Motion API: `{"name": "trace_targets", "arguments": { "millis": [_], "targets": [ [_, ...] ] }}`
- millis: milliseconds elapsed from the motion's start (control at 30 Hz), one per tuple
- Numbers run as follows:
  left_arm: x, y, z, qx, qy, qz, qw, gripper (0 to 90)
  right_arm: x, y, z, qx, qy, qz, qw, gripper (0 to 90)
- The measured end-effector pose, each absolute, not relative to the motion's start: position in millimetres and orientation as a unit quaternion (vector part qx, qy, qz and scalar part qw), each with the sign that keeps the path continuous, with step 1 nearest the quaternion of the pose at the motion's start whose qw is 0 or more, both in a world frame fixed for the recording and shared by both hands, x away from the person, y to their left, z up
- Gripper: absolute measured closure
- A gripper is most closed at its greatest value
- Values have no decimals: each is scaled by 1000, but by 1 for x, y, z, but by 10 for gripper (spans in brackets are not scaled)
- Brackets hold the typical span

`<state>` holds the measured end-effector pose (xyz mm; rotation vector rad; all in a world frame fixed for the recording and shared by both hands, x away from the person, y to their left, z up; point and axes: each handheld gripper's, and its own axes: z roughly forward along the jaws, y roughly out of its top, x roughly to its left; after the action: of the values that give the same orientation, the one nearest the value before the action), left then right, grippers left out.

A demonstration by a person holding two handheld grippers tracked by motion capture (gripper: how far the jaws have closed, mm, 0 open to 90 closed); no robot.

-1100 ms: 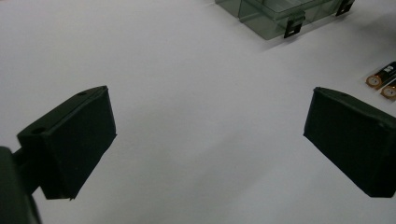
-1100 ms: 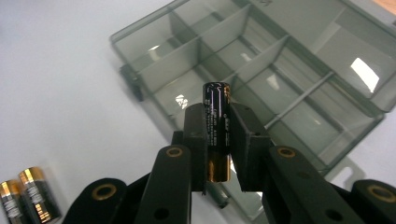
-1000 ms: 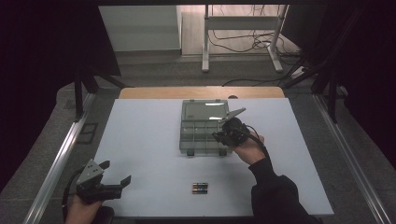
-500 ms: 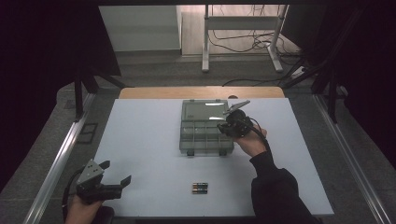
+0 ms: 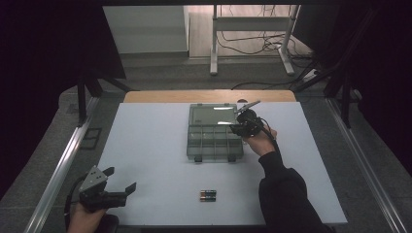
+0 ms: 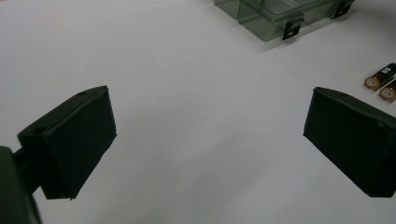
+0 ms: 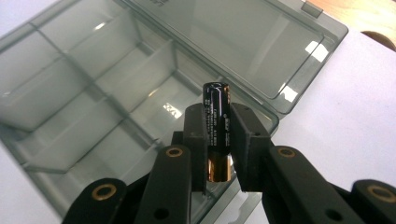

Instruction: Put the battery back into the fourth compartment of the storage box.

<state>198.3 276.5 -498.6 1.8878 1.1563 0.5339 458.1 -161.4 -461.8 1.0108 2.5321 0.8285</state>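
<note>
A smoky clear compartment box (image 5: 214, 136) lies open in the middle of the white table, its lid (image 5: 213, 114) folded back flat. My right gripper (image 5: 239, 127) hovers at the box's right edge, shut on a black and copper battery (image 7: 217, 128) that stands upright between its pads above the divided compartments (image 7: 93, 112). Two more batteries (image 5: 207, 195) lie side by side near the front edge and appear in the left gripper view as batteries (image 6: 383, 83) at the right. My left gripper (image 5: 121, 190) rests at the front left corner, open, with bare table between its jaws.
The white table top (image 5: 145, 145) has a wooden strip (image 5: 170, 96) along its far edge. Metal rails (image 5: 63, 165) run down both sides. A stand and cables (image 5: 252, 43) sit on the floor beyond the table.
My right gripper has carried the battery away from the front right of the box, further back and slightly right along the box's right side. The left gripper has stayed put.
</note>
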Motion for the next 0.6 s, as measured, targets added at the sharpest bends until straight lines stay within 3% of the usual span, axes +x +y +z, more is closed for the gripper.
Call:
{"name": "trace_targets", "arguments": {
  "millis": [233, 267, 600],
  "targets": [
    [198, 277, -499, 751, 462, 213, 421, 28, 468, -160, -477, 363, 879, 275, 143, 752],
    [198, 277, -499, 751, 461, 213, 423, 28, 469, -160, -478, 366, 877, 274, 145, 684],
    [197, 277, -498, 752, 459, 214, 423, 28, 457, -168, -467, 357, 875, 291, 149, 439]
  ]
}}
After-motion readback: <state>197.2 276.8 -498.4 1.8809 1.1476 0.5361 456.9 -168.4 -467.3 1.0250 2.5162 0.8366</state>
